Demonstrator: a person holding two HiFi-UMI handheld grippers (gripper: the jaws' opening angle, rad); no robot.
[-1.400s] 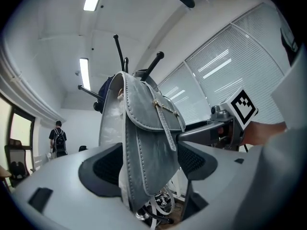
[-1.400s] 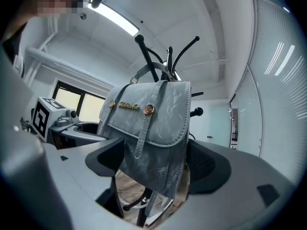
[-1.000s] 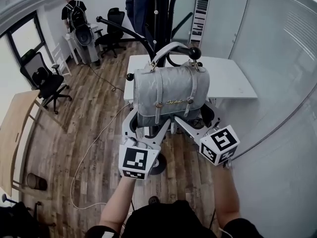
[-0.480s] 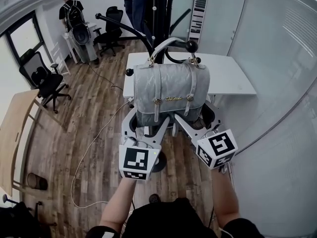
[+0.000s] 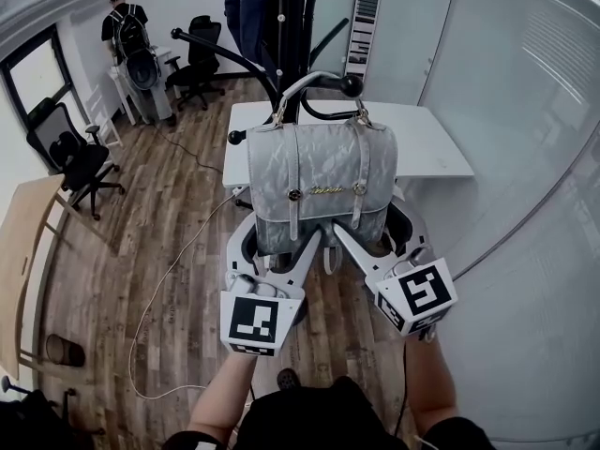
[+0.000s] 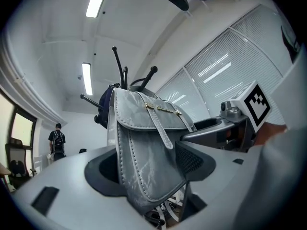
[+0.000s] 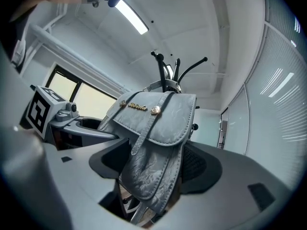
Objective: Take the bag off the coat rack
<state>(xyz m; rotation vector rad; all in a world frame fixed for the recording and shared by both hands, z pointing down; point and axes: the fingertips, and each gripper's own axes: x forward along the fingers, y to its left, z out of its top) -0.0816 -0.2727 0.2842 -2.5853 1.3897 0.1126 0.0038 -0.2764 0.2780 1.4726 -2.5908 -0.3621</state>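
A grey bag [image 5: 319, 181] with two straps hangs by its handle [image 5: 305, 87] from a ball-tipped hook [image 5: 350, 84] of the black coat rack [image 5: 291, 26]. My left gripper [image 5: 272, 248] reaches up around the bag's lower left corner. My right gripper [image 5: 380, 237] is around the lower right corner. Both pairs of jaws are closing with the bag between them. In the left gripper view the bag [image 6: 144, 147] fills the gap of the left gripper [image 6: 146, 176]. In the right gripper view the bag [image 7: 153, 143] hangs inside the right gripper [image 7: 153, 176].
A dark coat [image 5: 248, 7] hangs higher on the rack. A white table [image 5: 427, 148] stands right behind the bag and a glass wall [image 5: 525, 111] runs along the right. Office chairs [image 5: 75, 157], a floor cable [image 5: 173, 279] and a person with a backpack [image 5: 127, 31] are at the left.
Both grippers' jaws have drawn in a little around the bag's bottom corners. The bag still hangs on the hook and sits slightly closer in the head view.
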